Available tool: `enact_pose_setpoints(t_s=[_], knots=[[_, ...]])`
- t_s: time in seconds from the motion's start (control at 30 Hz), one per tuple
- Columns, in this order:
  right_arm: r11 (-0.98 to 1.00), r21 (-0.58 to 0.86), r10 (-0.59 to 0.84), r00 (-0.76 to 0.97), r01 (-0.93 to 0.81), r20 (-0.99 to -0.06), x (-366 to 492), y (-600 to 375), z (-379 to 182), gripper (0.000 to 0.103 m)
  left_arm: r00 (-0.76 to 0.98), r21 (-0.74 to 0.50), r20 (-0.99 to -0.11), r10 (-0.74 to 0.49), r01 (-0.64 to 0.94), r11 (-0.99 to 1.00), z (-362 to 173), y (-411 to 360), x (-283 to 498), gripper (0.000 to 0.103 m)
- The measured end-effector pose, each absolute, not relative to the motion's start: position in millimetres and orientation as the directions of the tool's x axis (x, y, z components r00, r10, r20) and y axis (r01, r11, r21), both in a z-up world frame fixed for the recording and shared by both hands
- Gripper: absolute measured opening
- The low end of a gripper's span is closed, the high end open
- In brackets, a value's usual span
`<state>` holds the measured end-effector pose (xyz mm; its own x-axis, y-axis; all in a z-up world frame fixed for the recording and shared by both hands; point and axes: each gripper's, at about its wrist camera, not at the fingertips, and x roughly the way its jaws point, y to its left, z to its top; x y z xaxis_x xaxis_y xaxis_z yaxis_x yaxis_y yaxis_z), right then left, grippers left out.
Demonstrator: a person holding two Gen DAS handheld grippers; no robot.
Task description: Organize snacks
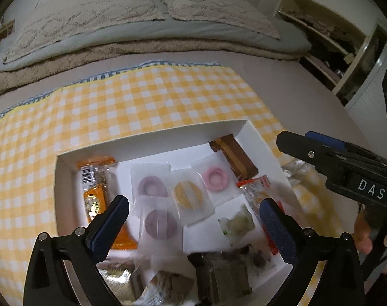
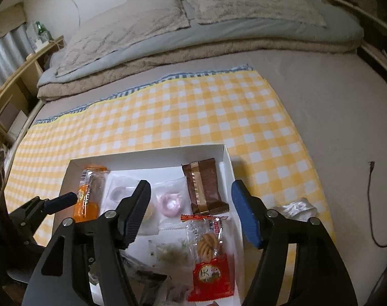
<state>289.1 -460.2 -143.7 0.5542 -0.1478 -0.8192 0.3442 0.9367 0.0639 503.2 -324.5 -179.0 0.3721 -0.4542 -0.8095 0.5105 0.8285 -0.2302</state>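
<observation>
A shallow white box [image 1: 152, 140] lies on a yellow checked cloth [image 1: 142, 97]. Inside it are an orange packet [image 1: 95, 186], a brown packet [image 1: 234, 153], clear-wrapped ring sweets in purple [image 1: 152, 186], yellow [image 1: 188, 193] and pink [image 1: 215, 176], a greenish sweet [image 1: 236, 224] and a red biscuit packet [image 2: 210, 260]. My left gripper [image 1: 193, 205] hovers open over the ring sweets with nothing between its pads. My right gripper [image 2: 190, 186] stands open above the box's right half, over the brown packet [image 2: 204, 186] and the red one, gripping neither.
A crumpled clear wrapper [image 2: 295, 207] lies on the cloth right of the box. Folded blankets [image 2: 193, 51] and pillows [image 2: 132, 23] fill the back of the bed. A thin cable [image 2: 370, 204] runs at the right; a wooden shelf [image 2: 20, 76] stands at the left.
</observation>
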Motion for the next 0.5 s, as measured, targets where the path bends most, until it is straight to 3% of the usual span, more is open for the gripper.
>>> enact_pose_setpoints(t_s=[0.1,0.17,0.27,0.5], knots=[[0.939,0.066,-0.144,0.559,0.339,-0.816,282,-451,-133,0.08,0.374,-0.23,-0.804,-0.462,0.52,0.822,-165,-315,492,0.103],[0.942,0.049,-0.158,0.566,0.331,-0.809,275,-445,-125,0.092,0.379,-0.229,-0.799,-0.467,0.527,0.819,-154,-306,482,0.103],[0.936,0.047,-0.181,0.589,0.35,-0.788,263,-441,-114,0.103,0.394,-0.213,-0.793,-0.464,0.535,0.818,-141,-293,466,0.103],[0.926,0.019,-0.235,0.616,0.377,-0.752,235,-422,-87,0.103,0.435,-0.191,-0.771,-0.466,0.539,0.82,-104,-260,422,0.103]])
